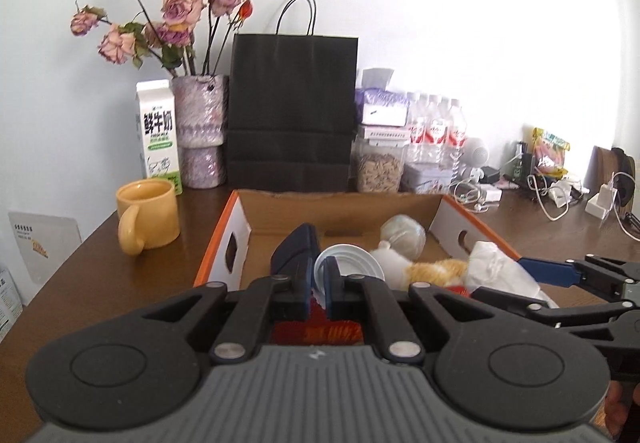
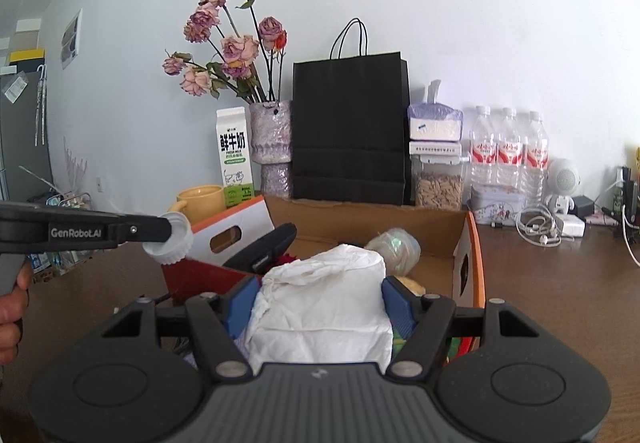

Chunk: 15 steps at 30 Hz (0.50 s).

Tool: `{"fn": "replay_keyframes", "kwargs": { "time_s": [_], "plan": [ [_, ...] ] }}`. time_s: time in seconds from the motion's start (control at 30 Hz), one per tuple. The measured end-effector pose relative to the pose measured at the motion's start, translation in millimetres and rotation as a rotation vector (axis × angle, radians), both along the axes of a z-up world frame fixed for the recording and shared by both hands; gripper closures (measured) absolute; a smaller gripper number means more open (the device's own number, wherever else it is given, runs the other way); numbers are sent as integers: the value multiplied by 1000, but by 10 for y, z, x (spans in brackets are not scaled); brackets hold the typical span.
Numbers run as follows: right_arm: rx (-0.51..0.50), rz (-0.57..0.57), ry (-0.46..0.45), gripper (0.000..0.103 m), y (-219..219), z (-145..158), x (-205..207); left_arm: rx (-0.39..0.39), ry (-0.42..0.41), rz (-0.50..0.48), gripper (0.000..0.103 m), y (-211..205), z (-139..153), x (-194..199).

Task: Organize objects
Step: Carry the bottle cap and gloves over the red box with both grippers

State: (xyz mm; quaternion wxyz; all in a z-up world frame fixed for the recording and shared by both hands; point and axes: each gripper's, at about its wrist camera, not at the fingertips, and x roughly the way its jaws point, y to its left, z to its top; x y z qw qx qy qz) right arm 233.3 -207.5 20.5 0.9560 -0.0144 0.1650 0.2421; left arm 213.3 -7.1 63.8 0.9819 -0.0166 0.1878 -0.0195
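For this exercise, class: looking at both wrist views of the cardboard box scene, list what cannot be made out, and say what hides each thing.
- Box floor near the camera: left wrist view, hidden by the left tool and its white cap.
- Box contents in front: right wrist view, covered by the white tissue pack in the right tool.
- Plush toy: left wrist view, only part shows behind the cap.
- Items at far right: right wrist view, cut off by the edge.

a tall black paper bag (image 1: 292, 111) with cord handles stands against the white wall. left of it, dried pink roses (image 1: 168, 7) fill a mottled purple vase (image 1: 200, 131), then a white-and-green milk carton (image 1: 158, 135) (chinese lettering) and a yellow ceramic mug (image 1: 148, 215). clear red-labelled water bottles (image 2: 508, 151) stand right.
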Motion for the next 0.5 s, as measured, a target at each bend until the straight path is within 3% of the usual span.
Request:
{"fn": "replay_keyframes", "kwargs": {
  "time_s": [0.5],
  "plan": [
    [-24, -24, -47, 36, 215, 202, 600, 1, -48, -27, 96, -202, 181, 601]
  ]
}}
